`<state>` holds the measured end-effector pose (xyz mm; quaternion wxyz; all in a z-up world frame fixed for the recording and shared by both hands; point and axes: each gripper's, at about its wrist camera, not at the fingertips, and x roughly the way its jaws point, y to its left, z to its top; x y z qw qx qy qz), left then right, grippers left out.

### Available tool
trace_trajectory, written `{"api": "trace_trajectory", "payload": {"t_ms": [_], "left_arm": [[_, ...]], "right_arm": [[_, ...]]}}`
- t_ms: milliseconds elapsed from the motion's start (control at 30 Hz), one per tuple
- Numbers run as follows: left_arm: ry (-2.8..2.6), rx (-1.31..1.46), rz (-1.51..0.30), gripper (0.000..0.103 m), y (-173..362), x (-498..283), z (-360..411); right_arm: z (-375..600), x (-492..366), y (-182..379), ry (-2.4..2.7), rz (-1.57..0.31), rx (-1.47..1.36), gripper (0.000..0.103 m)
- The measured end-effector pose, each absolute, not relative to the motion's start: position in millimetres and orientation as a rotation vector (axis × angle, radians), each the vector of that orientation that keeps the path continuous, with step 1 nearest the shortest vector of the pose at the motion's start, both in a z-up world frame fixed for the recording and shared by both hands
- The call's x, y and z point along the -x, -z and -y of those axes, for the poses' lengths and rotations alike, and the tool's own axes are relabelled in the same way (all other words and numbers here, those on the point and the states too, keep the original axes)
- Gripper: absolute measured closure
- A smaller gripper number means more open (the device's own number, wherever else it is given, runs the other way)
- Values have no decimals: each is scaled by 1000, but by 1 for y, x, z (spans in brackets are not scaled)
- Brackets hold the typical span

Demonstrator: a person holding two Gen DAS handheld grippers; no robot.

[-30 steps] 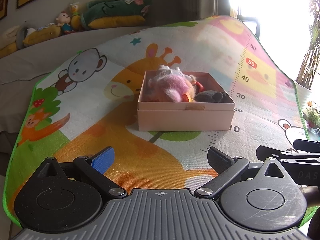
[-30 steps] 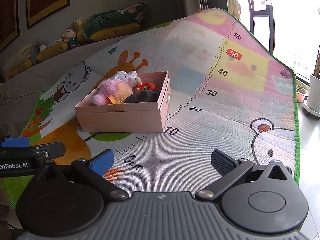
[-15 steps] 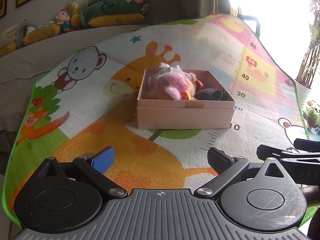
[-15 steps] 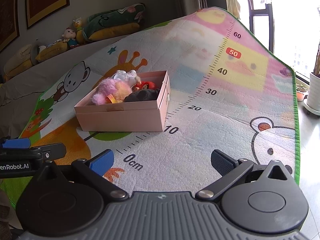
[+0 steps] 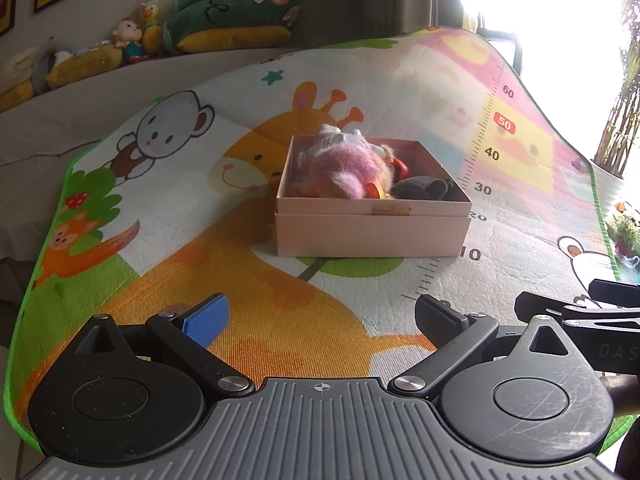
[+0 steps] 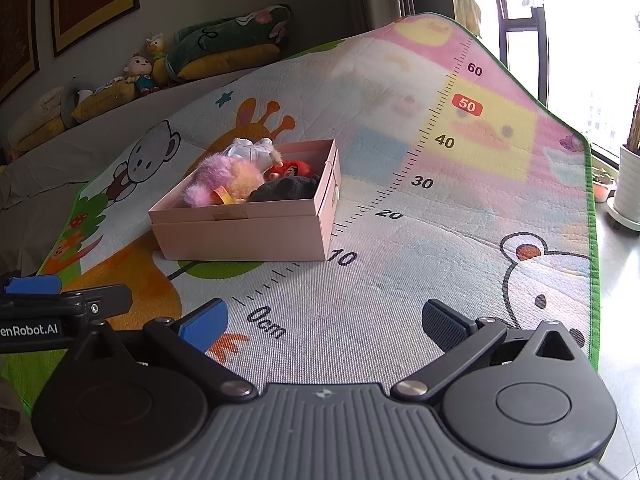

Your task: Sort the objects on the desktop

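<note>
Pink cardboard box (image 5: 372, 232) of fuzzy plush toys (image 5: 344, 168) on printed mat (image 6: 400, 300) marked "0cm" to "60". Left claw (image 5: 320, 316) and right claw (image 6: 326, 320) both spread apart, empty.

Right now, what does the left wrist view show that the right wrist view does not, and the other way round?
Only the left wrist view shows the box's front wall square on, the rabbit print at the mat's right edge and the right gripper beside it. Only the right wrist view shows the box's right wall, the "0cm" mark, the bear print and the left gripper at its left edge. Both show the open box on the mat, with a pink plush, a dark plush and a red toy inside, and both grippers open, holding nothing.
</note>
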<state>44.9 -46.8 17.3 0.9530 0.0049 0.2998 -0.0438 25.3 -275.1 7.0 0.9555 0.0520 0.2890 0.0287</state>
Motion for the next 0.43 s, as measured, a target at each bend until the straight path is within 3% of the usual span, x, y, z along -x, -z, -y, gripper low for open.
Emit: {"api": "trace_trajectory", "payload": {"t_ms": [433], "left_arm": [[107,18,-608,2,-15,-51,42]], "right_arm": [[282,-31,-10,-47,-586,-120,0]]}}
